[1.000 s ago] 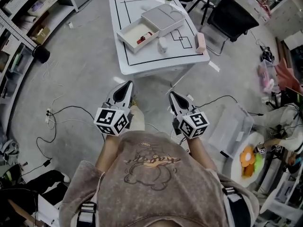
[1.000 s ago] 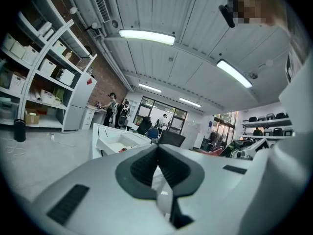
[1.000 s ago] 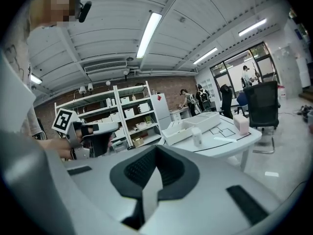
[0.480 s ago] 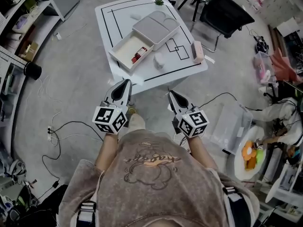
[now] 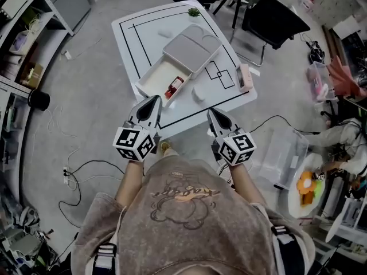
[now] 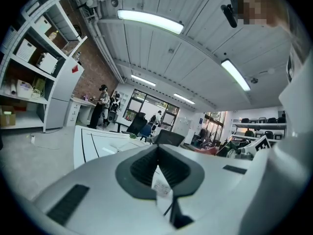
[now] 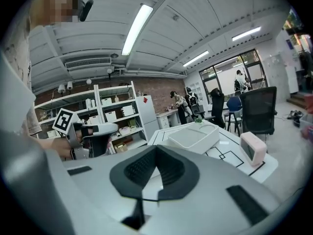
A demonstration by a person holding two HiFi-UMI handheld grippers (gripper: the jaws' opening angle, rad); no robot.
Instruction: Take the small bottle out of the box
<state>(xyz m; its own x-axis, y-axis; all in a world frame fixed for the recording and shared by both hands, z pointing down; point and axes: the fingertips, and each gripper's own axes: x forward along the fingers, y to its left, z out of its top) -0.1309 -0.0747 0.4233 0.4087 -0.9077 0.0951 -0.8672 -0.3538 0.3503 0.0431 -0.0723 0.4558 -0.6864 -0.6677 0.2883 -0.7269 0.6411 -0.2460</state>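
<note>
Nearer now, the white black-lined table (image 5: 146, 39) lies before my left gripper (image 5: 153, 100) and right gripper (image 5: 211, 113), both closed, empty.

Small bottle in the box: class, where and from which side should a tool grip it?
Probably across its body, from above: the small bottle lies flat in the open box, whose walls block any sideways approach.

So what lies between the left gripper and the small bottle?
Head view: only the box's near wall and bare floor lie between the left gripper and the small bottle.
</note>
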